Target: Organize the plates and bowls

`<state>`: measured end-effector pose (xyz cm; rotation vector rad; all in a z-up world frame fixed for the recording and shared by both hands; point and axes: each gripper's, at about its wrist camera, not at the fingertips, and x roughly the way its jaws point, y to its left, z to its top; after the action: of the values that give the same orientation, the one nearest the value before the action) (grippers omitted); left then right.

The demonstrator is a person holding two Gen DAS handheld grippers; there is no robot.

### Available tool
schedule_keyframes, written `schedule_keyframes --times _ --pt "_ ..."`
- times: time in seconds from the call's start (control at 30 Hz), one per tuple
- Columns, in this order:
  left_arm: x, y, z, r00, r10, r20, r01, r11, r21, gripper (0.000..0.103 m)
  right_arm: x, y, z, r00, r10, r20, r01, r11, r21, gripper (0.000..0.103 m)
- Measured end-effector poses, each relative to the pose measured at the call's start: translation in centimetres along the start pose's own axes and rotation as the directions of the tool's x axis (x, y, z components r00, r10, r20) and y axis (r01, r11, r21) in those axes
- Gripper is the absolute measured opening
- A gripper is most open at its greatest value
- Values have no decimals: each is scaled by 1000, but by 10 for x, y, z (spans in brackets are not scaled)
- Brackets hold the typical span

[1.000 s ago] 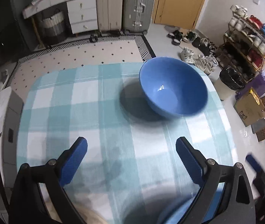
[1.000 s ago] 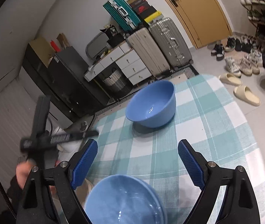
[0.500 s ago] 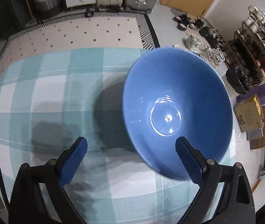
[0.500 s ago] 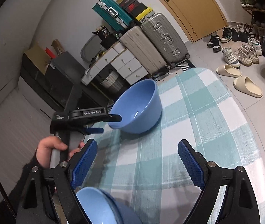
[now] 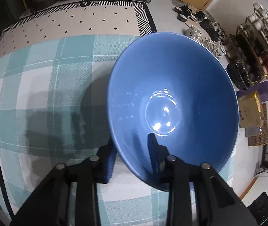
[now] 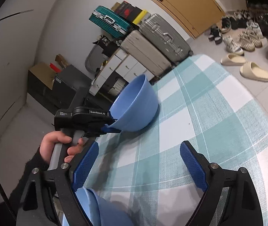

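A round table (image 5: 39,79) covered in a teal and white checked cloth fills both wrist views.

At the left, seen from the right wrist, a hand (image 6: 58,146) in a dark sleeve holds the handle of the left gripper (image 6: 113,126). Its jaws are closing on the near rim of a blue bowl (image 5: 171,101): one blue pad sits inside the bowl, the other outside against the wall, so the rim is pinched between them. The bowl is tipped, its open mouth turned toward the left gripper, with its lower side at the cloth (whether it touches the cloth I cannot tell). The bowl is empty; only glints of light show on its glossy bottom.

To the right, the right gripper (image 6: 137,165) hangs above the cloth with its jaws spread wide and nothing between them. Just below its left finger, at the bottom edge of the view, lies a light blue dish (image 6: 96,207), only partly in frame, so its contents cannot be made out.

Beyond the table stand suitcases (image 6: 152,45) and, farther right, shoes (image 6: 247,69) on the floor.
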<state>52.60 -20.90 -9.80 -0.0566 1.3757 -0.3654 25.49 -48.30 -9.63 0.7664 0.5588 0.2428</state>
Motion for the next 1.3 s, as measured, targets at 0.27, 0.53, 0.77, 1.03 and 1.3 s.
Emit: schedule_keyframes --times 0.27,0.53,0.77,1.03,1.3 --pt "9 -1 3 998 -31 -63 30 1000 -6 8 4 -18 -2 1000 1 -17 0 998 63 90" --pt "7 3 -6 994 -32 -108 29 999 -28 8 6 -14 -6 999 -13 -37 15 999 50 90" --pt "-1 -2 -25 989 36 -145 -28 998 54 9 8 -18 -4 999 -6 -34 8 998 67 90" --pt "-10 -3 -61 981 80 -174 -47 982 183 11 12 -20 -4 999 -8 -38 10 998 62 90" --pt "-21 6 -95 969 94 -229 -35 967 253 11 14 -30 -4 999 0 -41 5 994 110 90"
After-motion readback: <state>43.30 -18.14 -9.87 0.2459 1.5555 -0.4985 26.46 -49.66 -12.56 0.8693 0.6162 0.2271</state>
